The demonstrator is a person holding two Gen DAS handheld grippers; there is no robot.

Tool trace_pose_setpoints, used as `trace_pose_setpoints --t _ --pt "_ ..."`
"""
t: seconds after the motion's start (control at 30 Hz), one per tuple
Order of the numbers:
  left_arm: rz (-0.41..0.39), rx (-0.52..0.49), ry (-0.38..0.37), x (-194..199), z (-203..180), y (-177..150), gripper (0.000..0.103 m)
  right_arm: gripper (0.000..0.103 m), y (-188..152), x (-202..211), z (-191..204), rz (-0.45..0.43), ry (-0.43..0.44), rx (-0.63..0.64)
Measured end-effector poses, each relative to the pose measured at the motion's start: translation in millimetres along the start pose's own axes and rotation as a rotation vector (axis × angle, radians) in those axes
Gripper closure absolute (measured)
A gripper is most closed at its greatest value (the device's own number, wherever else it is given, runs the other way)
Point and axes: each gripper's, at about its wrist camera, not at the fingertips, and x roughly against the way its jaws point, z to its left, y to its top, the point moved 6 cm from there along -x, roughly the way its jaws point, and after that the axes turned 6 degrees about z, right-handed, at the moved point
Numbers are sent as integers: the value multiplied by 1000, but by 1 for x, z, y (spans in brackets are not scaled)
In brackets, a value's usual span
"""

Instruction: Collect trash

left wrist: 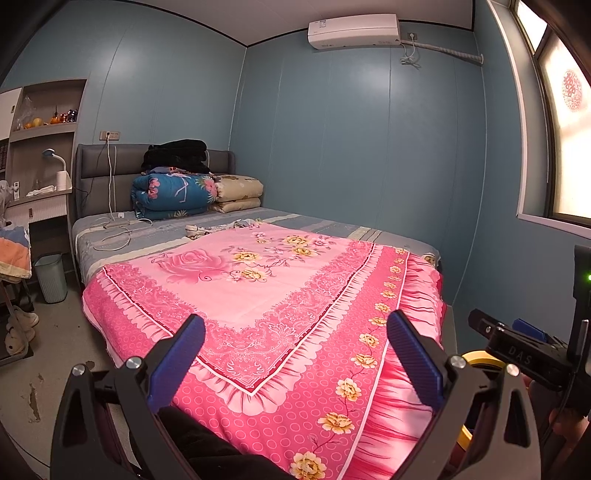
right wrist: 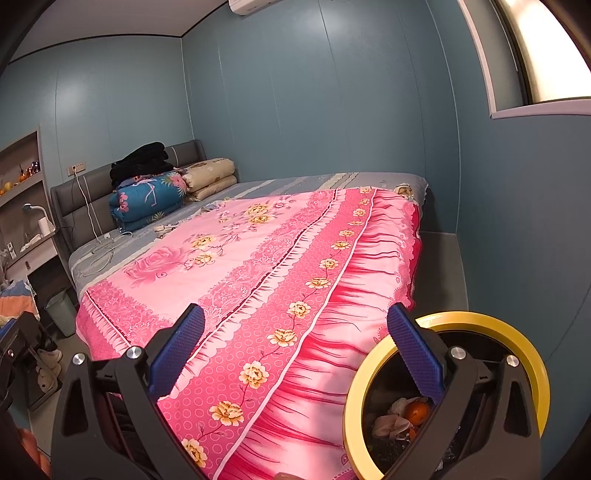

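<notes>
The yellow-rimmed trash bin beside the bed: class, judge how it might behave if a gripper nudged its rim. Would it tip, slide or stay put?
The yellow-rimmed trash bin probably shifts easily: only a little trash lies at its bottom, so it is likely light. With so little weight, a high push on the rim could tilt it rather than slide it. Its base is hidden, so stability is uncertain.

Blue panelled walls (left wrist: pixel 351 140), grey-headboard bed (left wrist: pixel 96 166) under pink floral cover (left wrist: pixel 258 295), bright window (left wrist: pixel 569 147), wall air conditioner (left wrist: pixel 354 31)

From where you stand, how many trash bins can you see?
2: a yellow-rimmed bin with scraps inside at the bed's foot, and a grey bin on the floor beside the bed. Others may be hidden.
</notes>
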Motion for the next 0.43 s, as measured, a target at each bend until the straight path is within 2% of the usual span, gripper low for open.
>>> trace_pose_setpoints --t 0.43 --pt "17 0 -1 -6 -1 -4 8 8 0 -2 0 13 -5 -4"
